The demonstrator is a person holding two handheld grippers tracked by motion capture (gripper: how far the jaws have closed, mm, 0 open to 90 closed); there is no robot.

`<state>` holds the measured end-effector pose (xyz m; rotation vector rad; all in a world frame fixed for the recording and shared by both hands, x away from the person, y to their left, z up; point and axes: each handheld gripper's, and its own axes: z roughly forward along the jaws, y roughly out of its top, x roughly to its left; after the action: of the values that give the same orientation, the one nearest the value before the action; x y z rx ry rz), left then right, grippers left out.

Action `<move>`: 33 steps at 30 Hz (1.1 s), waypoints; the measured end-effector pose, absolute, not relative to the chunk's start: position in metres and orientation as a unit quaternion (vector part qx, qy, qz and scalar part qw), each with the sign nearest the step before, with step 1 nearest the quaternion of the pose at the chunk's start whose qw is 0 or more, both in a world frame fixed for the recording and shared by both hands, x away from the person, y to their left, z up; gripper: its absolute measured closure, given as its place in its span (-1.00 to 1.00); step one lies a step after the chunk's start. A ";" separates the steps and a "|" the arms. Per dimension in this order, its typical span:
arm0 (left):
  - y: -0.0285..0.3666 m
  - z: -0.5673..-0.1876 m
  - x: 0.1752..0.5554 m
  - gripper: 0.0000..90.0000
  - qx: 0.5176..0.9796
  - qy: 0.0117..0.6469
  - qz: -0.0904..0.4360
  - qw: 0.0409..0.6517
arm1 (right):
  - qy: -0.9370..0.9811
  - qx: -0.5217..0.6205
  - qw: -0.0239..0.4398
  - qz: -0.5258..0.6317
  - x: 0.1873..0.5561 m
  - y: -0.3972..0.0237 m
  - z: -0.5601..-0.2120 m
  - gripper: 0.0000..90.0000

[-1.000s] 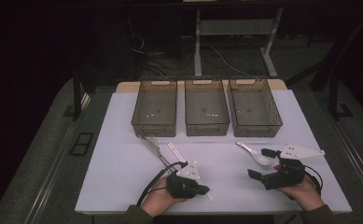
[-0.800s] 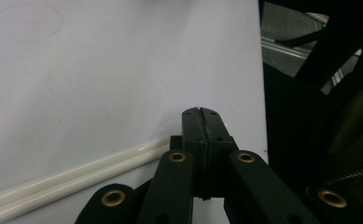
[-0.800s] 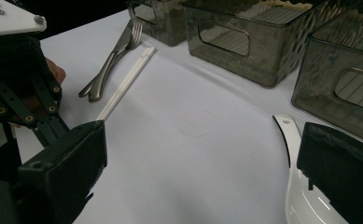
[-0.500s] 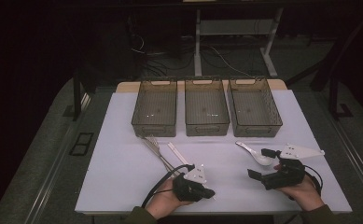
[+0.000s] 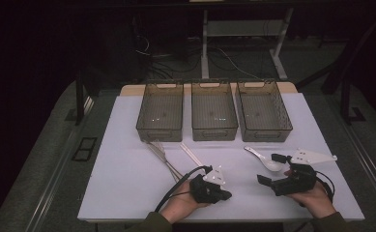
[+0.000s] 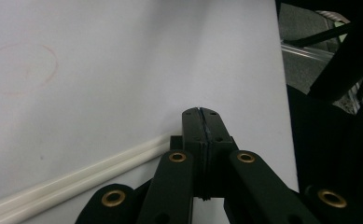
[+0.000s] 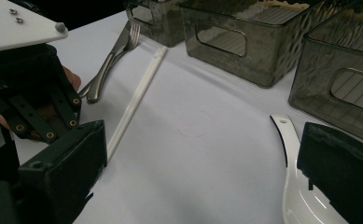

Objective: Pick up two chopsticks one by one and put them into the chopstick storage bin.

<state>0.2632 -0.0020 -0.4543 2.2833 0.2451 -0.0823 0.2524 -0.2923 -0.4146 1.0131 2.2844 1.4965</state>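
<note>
No readable writing is showing on any item. The white spoon (image 5: pixel 263 158) is lying on the white table (image 5: pixel 127 183), its handle pointing toward the bins (image 5: pixel 213 111). The right gripper (image 5: pixel 272 169) is standing wide open around its bowl. The left gripper (image 5: pixel 226 194) is resting fully closed, empty, beside the white chopsticks (image 6: pixel 76 179).

Spoon (image 7: pixel 295 186): we see its bowl cut by frame edge | chopsticks (image 6: pixel 76 179): gripper (image 6: pixel 201 114) hides one end
</note>
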 end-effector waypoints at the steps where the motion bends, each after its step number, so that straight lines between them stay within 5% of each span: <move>1: -0.004 -0.455 0.264 0.98 0.905 0.100 -0.033 0.412 | 0.779 0.346 0.114 0.510 0.252 -0.292 -0.415 -0.97; 16: -0.019 -0.453 0.274 0.97 0.898 0.115 -0.027 0.425 | 0.776 0.351 0.112 0.513 0.252 -0.294 -0.413 -0.97; 33: 0.052 -0.421 0.349 0.98 0.891 0.232 0.080 0.381 | 0.775 0.353 0.108 0.513 0.254 -0.294 -0.414 -0.97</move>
<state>0.3490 0.0516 -0.4206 2.2748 0.5930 0.2049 0.2536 -0.2939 -0.4138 1.0396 2.2790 1.5097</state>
